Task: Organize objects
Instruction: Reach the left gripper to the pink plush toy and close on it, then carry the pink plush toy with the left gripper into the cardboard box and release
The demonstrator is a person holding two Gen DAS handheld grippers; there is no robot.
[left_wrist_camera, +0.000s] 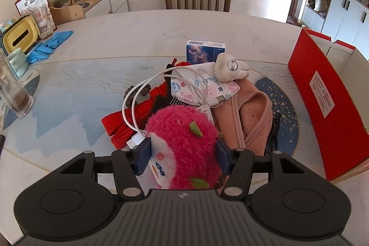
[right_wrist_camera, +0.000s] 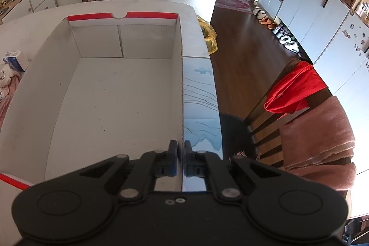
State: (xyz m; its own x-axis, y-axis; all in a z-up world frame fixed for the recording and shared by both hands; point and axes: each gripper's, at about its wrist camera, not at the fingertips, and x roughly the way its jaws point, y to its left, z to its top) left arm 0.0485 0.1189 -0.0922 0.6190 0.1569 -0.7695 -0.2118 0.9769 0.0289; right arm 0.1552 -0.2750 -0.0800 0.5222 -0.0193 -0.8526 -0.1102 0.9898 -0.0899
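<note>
Plush toy, pink, fluffy: light, soft, compressible, unbreakable; sits at near edge of clutter pile on surface. Left tongs clamped across its body, best hold. Right tongs together, pinching box wall.

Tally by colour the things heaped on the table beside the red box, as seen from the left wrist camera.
Red or pink: 3, fluffy pink plush toy in the left tool, folded red cloth, pink fleece garment
White: 3, white USB cable, printed white face mask, white tooth-shaped plush
Blue: 1, small blue carton
Total: 7
</note>
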